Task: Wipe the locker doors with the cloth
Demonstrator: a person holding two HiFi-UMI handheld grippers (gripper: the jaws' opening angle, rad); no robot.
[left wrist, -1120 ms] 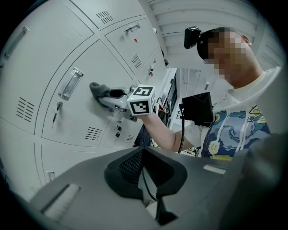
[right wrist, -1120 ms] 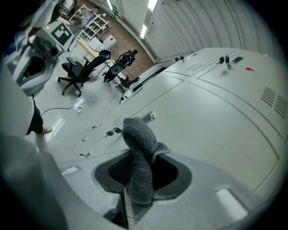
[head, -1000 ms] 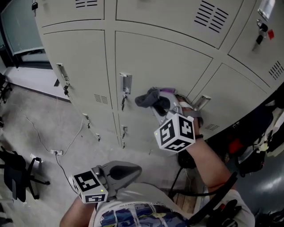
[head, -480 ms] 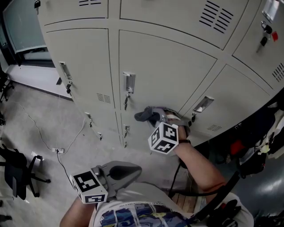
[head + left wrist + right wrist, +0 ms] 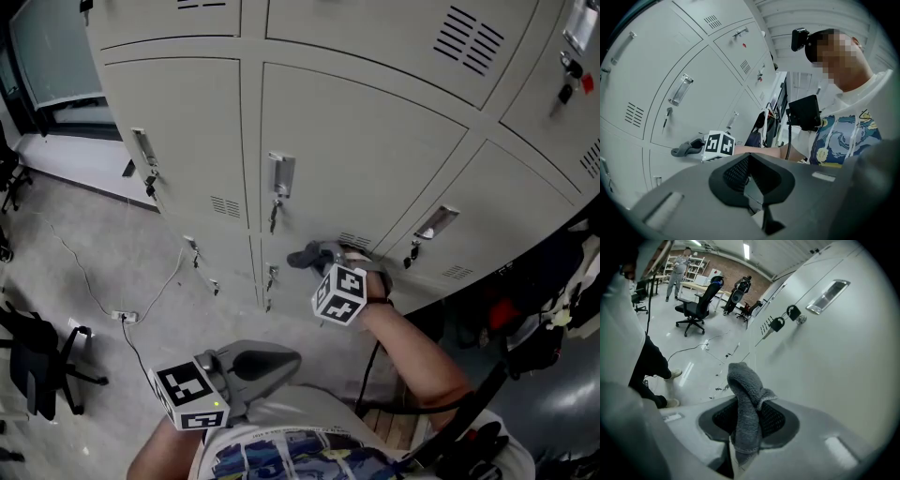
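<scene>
right gripper point(image 5: 328, 257) pinching grey fleecy cloth point(image 5: 306, 255) slid down pale metal locker door point(image 5: 375, 159) to lower edge: stroke ending. left gripper point(image 5: 751, 183) jaws together, empty.

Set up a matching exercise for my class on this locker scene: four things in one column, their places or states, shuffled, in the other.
Things:
1 grey cloth
2 left tongs
3 black office chair
4 key

Places or states:
A stuck in a lock on a locker door
B clamped in the right tongs
C shut, holding nothing
D standing on the floor

Pairs: 1-B, 2-C, 3-D, 4-A
</scene>
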